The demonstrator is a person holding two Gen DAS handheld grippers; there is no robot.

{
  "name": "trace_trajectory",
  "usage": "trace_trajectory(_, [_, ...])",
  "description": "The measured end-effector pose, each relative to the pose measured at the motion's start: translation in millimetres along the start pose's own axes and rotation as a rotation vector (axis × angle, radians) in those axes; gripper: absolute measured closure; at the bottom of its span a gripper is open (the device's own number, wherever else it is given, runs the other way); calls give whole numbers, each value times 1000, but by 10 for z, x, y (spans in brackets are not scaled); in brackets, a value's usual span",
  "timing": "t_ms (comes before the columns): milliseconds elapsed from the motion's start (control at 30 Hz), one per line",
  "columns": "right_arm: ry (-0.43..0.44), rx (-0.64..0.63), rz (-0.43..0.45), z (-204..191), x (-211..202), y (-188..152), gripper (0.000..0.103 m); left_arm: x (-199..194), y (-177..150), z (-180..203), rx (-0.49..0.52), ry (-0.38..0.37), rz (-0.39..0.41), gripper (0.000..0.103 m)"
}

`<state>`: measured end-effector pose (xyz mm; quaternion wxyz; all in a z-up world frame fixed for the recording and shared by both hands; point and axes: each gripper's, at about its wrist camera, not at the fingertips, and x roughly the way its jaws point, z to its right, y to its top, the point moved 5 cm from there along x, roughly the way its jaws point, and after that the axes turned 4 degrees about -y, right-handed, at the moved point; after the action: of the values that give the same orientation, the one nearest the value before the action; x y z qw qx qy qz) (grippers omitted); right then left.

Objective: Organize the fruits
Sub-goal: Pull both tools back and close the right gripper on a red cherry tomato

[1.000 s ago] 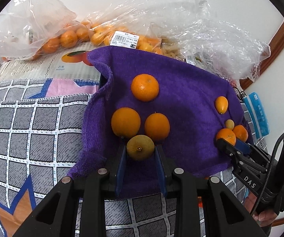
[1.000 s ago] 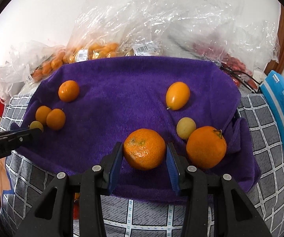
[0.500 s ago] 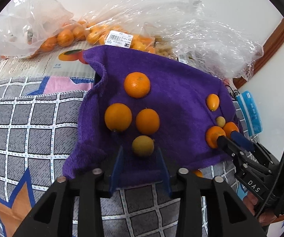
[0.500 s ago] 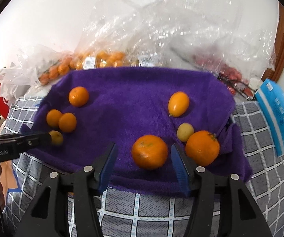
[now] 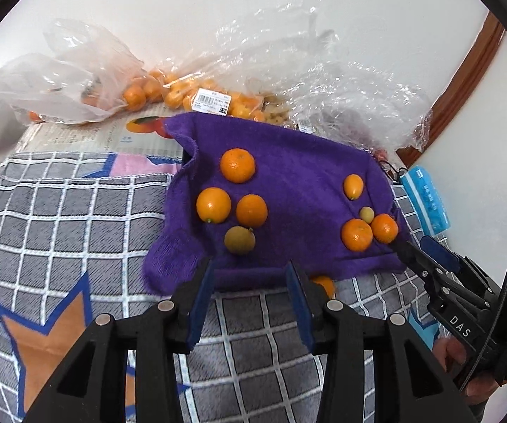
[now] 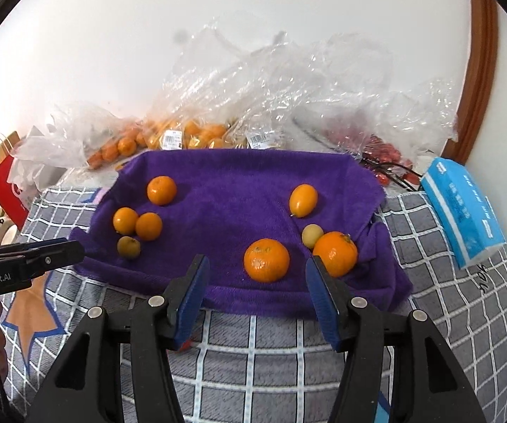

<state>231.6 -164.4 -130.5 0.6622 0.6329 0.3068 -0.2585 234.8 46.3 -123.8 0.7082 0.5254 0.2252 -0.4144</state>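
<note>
While opening, left gripper [image 5: 250, 275] jaws apart with nothing between, poised over near hem of purple towel [image 5: 299, 162]. Just beyond: greenish-yellow fruit [image 5: 239, 240], touching one of two oranges [image 5: 251, 210] behind it. Right gripper [image 6: 257, 275] jaws wide apart, clamped on nothing; mandarin [image 6: 266, 260] lying free on towel just past blue pads. Beside it a second mandarin [image 6: 335, 253] touching a small pale fruit [image 6: 312, 235]. Bagged fruit [image 6: 169, 137] heaped behind towel.
</note>
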Motion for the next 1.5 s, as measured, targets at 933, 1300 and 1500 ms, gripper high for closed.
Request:
trace_trajectory(933, [50, -34, -75, -427, -194, -723, 51, -390, -700, -346, -56, 58, 25, 58])
trace_trajectory(1300, [83, -56, -117, -623, 121, -783, 61, -258, -706, -535, -75, 63, -3, 58])
trace_trajectory(1500, [88, -62, -148, -654, 369, -753, 68, -114, -623, -602, -88, 50, -20, 58])
